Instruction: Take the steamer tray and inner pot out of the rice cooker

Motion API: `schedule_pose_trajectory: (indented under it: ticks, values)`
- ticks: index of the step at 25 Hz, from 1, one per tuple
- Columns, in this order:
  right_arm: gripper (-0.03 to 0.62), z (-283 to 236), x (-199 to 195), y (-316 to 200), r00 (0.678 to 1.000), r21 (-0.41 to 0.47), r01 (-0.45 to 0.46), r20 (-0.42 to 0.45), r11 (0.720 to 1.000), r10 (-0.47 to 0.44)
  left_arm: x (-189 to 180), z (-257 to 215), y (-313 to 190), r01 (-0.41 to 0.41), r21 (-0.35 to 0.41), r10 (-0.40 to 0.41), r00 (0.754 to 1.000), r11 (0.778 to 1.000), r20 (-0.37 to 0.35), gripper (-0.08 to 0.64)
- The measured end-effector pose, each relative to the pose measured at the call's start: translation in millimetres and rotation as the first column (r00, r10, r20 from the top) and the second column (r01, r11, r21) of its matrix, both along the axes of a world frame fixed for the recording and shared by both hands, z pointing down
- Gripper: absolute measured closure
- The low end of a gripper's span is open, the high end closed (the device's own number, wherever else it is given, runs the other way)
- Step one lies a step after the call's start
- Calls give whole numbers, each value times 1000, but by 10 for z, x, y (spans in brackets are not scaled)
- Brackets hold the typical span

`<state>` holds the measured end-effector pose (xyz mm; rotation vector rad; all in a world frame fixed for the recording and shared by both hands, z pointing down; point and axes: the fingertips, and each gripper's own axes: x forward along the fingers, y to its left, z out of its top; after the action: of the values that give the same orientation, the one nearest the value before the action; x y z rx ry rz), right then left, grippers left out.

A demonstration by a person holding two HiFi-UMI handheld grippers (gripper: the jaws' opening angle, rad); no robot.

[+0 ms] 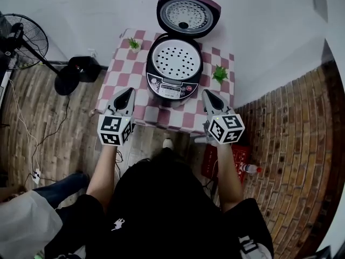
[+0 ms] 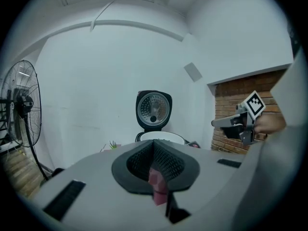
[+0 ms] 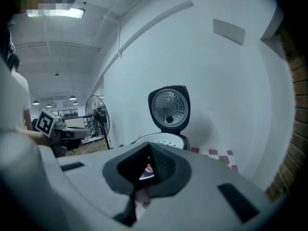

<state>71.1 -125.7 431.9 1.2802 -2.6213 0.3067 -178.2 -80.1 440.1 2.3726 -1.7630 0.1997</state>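
Two grippers, the left gripper (image 1: pixel 129 93) and the right gripper (image 1: pixel 207 94), hang over the near edge of the bench (image 1: pixel 119 75), each with its fingers closed together on nothing. Between them and just beyond stands the rice cooker (image 1: pixel 173 82) on a pink-checked cloth (image 1: pixel 144 113). The white perforated steamer tray (image 1: pixel 174 58) sits in its mouth, hiding the inner pot. The lid (image 1: pixel 187 15) stands open behind, against the white wall (image 1: pixel 81 9).
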Motion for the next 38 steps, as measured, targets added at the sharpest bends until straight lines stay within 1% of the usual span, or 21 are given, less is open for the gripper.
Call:
schedule_pose_trajectory:
  ticks: [3, 5, 9, 14, 21, 27, 31, 33, 35, 38]
  values:
    - [589, 124, 68, -338, 1000, -20, 8, -19, 1000, -9, 43, 5, -247, 33, -9, -33, 999, 999, 9, 557]
    - [589, 193, 128, -556, 999, -31, 12, -32, 999, -13, 91, 7, -400, 50, -15, -49, 999, 999, 15, 537]
    - [589, 313, 213, -910, 998, -49, 34, -43, 998, -36, 135, 10, -653, 95, -31, -94, 995, 995, 28, 535]
    - [588, 450, 275, -1245, 995, -59, 75, -58, 995, -78, 186, 47, -917, 143, -64, -139, 989, 988, 52, 523]
    - [584, 606, 200, -1531, 988, -90, 133, -63, 987, -139, 254, 83, -1225, 169, -97, -158, 981, 981, 114, 494]
    - [578, 649, 116, -1674, 988, -107, 137, -60, 985, -144, 287, 178, -1467, 126, -159, -100, 981, 979, 167, 434]
    - [569, 667, 54, -1731, 986, -104, 130, -93, 986, -140, 322, 272, -1660, 64, -215, -21, 980, 974, 200, 368]
    - [564, 672, 55, -1787, 987, -106, 114, -100, 988, -124, 328, 300, -1773, 41, -233, 10, 977, 972, 212, 357]
    - [547, 698, 58, -1831, 988, -119, 99, -105, 988, -112, 328, 357, -1878, 21, -255, 39, 973, 967, 228, 346]
    - [492, 756, 37, -1919, 985, -140, 90, -132, 986, -108, 358, 500, -2026, -17, -309, 98, 963, 951, 251, 322]
